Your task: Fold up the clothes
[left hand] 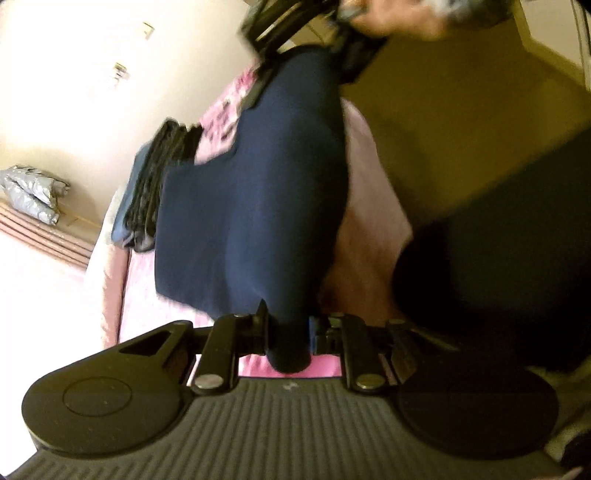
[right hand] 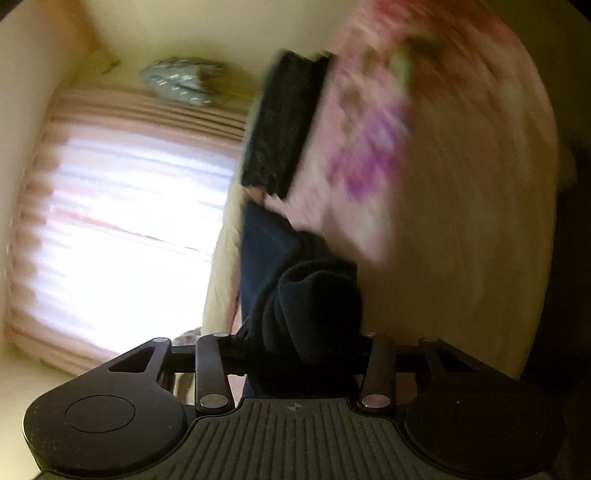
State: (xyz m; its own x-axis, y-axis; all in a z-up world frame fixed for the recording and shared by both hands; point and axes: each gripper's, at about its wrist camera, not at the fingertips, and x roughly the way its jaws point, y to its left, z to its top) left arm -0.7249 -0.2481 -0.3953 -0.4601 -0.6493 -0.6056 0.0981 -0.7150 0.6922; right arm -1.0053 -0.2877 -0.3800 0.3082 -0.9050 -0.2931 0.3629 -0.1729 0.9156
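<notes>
A navy blue garment (left hand: 255,192) hangs stretched over the pink bed (left hand: 369,221). My left gripper (left hand: 288,332) is shut on one bunched end of it. My right gripper (left hand: 310,33) shows blurred at the top of the left wrist view, holding the garment's far end. In the right wrist view my right gripper (right hand: 303,350) is shut on a bunched fold of the navy garment (right hand: 314,295). Both views are motion-blurred.
A stack of folded dark clothes (left hand: 155,184) lies on the bed beside the garment; it also shows in the right wrist view (right hand: 284,122). A silver padded bundle (left hand: 31,194) lies on the floor by the wall. A bright curtained window (right hand: 125,229) is at left.
</notes>
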